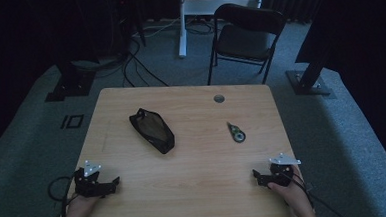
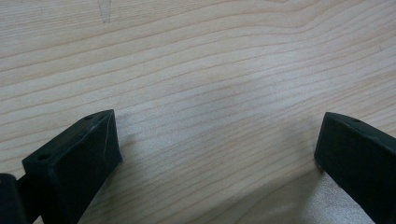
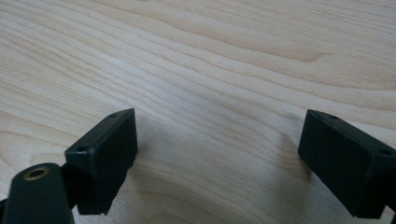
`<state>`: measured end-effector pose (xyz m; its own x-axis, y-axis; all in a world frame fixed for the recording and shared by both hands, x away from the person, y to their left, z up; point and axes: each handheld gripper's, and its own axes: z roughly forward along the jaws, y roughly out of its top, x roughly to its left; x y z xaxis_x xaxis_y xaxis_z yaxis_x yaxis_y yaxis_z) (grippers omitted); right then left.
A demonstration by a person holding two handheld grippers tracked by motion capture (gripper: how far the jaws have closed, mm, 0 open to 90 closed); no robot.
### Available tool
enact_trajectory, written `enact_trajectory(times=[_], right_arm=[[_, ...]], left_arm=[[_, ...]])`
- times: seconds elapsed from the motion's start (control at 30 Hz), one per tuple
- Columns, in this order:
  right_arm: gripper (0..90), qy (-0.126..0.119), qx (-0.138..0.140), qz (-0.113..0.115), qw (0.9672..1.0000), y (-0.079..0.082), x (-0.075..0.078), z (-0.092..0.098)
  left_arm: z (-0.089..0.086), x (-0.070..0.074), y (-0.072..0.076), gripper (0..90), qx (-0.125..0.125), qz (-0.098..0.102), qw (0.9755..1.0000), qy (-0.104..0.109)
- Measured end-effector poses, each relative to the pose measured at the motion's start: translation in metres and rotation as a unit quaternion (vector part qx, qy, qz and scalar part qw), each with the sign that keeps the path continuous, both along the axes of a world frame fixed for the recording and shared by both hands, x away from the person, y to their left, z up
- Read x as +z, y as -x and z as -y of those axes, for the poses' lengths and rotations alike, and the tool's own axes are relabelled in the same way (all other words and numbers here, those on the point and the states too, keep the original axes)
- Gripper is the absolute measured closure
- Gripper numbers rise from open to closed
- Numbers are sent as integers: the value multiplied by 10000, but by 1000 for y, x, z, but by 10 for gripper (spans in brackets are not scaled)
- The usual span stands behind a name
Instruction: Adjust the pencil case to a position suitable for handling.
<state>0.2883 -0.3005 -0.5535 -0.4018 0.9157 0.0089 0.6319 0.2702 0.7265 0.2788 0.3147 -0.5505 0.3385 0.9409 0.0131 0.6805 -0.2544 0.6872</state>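
Grippers rest on the light wooden bench point(image 1: 194, 178): left gripper point(image 1: 115, 181) and right gripper point(image 1: 255, 175), jaws spread, empty. Black zippered pouch point(image 1: 152, 130) lies mid-bench; small green-black tape dispenser point(image 1: 236, 133) to its right, well apart.

Dim room; grey carpet point(image 1: 27, 132); black folding chair point(image 1: 247, 35) behind wooden table point(image 1: 194, 178); floor cables point(image 1: 138, 66).

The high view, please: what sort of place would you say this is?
Probably a lab or recording room: a wooden table on grey carpet, a folding chair behind it, cables and stand bases against dark drapes.
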Motion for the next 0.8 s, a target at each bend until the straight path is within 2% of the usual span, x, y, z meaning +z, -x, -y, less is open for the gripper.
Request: enact_trajectory(times=[0.37,0.53,0.8], right_arm=[[113,19,-115,-20,9999,-1,1,-2],[115,52,-49,6,10000,-2,2,-5],[125,-50,12,64,10000,-6,7,-15]], left_arm=[[0,0,0,1,-4,-1,10000,-5],[0,0,0,1,-4,-3,10000,-5],[0,0,0,2,-5,-2,10000,-5]])
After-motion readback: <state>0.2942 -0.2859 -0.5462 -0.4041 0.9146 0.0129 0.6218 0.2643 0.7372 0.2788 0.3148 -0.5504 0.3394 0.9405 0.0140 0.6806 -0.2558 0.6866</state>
